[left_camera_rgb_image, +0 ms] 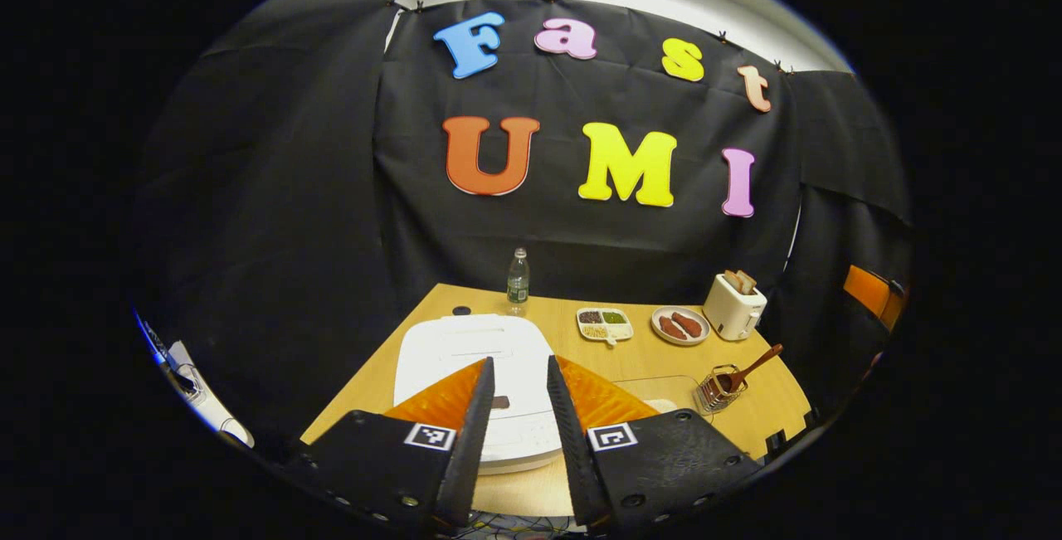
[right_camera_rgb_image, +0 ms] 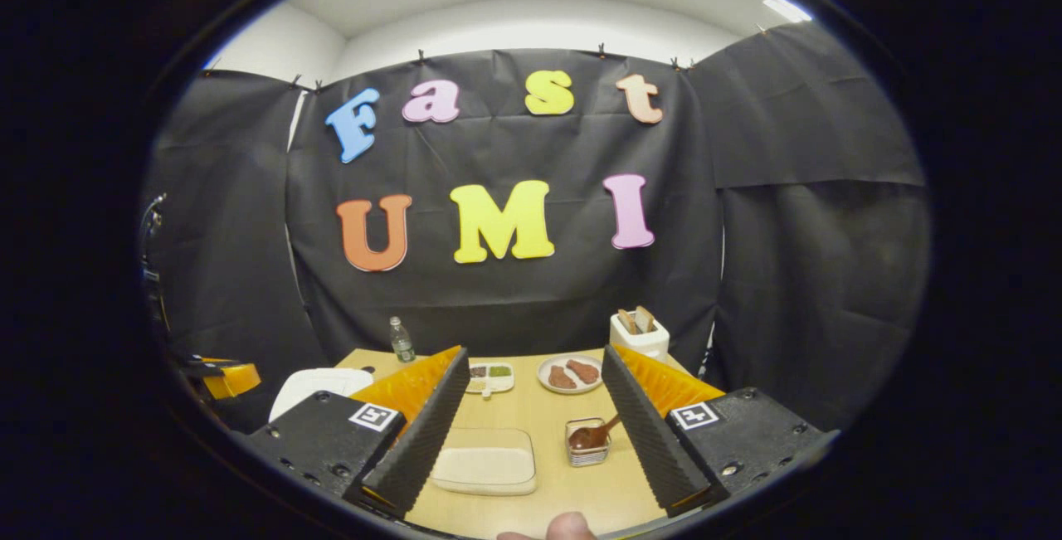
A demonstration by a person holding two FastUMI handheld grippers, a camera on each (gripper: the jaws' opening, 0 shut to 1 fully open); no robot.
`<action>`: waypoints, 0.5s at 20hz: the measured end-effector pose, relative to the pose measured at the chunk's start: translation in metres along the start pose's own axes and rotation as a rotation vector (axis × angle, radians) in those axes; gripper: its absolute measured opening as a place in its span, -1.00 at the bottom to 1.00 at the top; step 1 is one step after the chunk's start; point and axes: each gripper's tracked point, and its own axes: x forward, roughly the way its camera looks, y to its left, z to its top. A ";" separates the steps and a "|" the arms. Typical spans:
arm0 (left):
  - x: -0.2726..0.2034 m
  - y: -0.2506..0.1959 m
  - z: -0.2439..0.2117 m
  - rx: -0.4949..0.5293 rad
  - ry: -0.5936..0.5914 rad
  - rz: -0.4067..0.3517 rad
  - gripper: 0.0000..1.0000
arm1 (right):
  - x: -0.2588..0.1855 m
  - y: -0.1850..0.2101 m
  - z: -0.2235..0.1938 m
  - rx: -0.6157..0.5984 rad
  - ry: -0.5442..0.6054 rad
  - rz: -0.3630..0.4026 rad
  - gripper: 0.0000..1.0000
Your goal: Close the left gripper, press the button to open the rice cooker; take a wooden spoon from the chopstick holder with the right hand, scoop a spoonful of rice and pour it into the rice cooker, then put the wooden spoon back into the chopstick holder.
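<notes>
White plastic marks the lid of the closed rice cooker [left_camera_rgb_image: 473,374] on the pale wooden table [left_camera_rgb_image: 581,341], where the left gripper [left_camera_rgb_image: 521,407] hovers just above it, its fingers parted by a narrow gap and grasping nothing, the small dark button [left_camera_rgb_image: 499,401] visible between them. Pressing well probably means bringing the fingers fully together first, then lowering the joined tips squarely onto that button rather than the lid beside it. Off to the right, the right gripper [right_camera_rgb_image: 531,432] waits spread wide and empty, facing the brown wooden spoon [right_camera_rgb_image: 593,434] in its wire chopstick holder [right_camera_rgb_image: 587,450] and the clear shallow tray of rice [right_camera_rgb_image: 485,464].
</notes>
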 end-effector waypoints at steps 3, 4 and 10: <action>0.021 0.017 -0.010 -0.019 0.078 0.043 -0.29 | 0.013 -0.018 -0.002 0.012 0.010 -0.018 1.00; 0.026 0.017 -0.015 -0.032 0.109 0.021 -1.00 | 0.017 -0.024 -0.004 0.017 0.013 -0.025 1.00; 0.069 0.032 -0.060 -0.075 0.311 -0.010 -1.00 | 0.032 -0.049 -0.016 0.026 0.039 -0.051 1.00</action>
